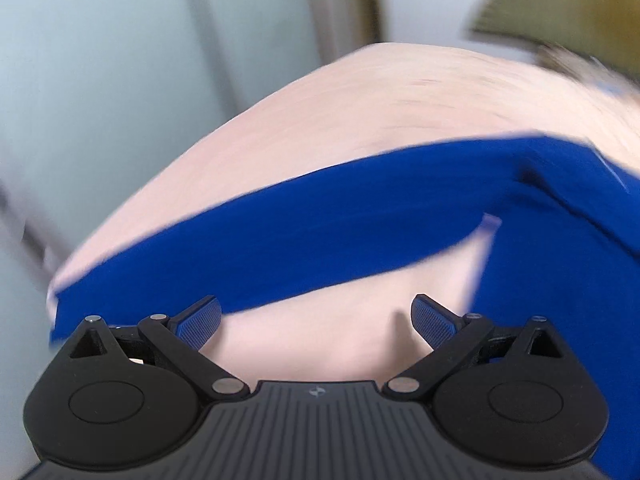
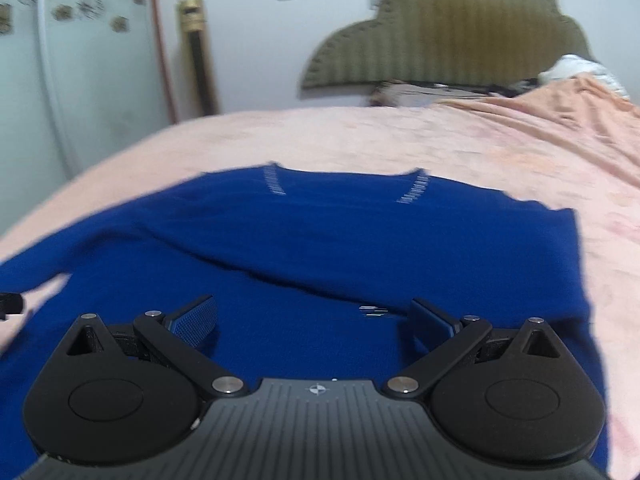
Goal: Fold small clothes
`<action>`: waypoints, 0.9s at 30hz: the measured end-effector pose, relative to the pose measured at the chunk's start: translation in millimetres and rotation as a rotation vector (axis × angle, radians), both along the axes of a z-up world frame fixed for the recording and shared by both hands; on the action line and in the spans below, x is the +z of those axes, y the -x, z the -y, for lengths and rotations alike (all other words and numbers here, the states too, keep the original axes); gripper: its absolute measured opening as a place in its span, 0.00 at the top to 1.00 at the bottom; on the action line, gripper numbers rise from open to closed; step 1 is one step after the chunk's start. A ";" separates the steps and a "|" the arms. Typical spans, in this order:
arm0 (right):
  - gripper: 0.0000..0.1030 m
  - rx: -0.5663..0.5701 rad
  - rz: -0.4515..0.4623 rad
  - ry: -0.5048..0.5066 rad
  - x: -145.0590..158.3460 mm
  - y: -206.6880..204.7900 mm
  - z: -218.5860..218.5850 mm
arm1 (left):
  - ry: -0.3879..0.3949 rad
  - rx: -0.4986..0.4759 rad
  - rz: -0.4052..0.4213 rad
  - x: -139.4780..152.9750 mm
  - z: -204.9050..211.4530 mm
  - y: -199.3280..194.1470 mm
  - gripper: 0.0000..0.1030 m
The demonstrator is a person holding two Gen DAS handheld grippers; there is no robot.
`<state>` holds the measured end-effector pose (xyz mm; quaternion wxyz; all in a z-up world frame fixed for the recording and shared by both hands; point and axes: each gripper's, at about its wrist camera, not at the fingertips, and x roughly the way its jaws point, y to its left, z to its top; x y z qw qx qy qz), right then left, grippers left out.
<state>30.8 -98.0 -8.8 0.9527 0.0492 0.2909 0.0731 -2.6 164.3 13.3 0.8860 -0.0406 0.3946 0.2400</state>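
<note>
So both hand-held grippers, left (image 1: 316,322) and right (image 2: 314,322), gape wide and empty, blue sweater (image 2: 300,248) spread flat on the bed (image 2: 480,148) just ahead.

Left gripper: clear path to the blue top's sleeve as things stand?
Probably yes. The left gripper is open and empty over the pink bedsheet, and the blue top's sleeve lies flat just ahead of its fingertips with nothing between. The view is motion-blurred, so alignment is uncertain.
</note>
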 end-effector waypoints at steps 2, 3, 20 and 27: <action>0.00 0.031 0.015 -0.004 6.1 4.2 -7.5 | 0.110 0.120 0.036 -0.1 -33.7 10.3 0.01; 0.00 0.048 0.023 0.002 8.6 6.5 -12.5 | 0.176 0.184 0.057 -1.1 -50.1 17.3 0.01; 0.00 0.110 0.027 0.005 19.4 19.6 -38.4 | 0.691 0.471 0.517 -27.9 -195.8 73.4 0.06; 0.00 0.094 0.002 -0.021 14.9 15.3 -33.8 | 0.716 0.594 0.481 -36.0 -205.2 76.9 0.92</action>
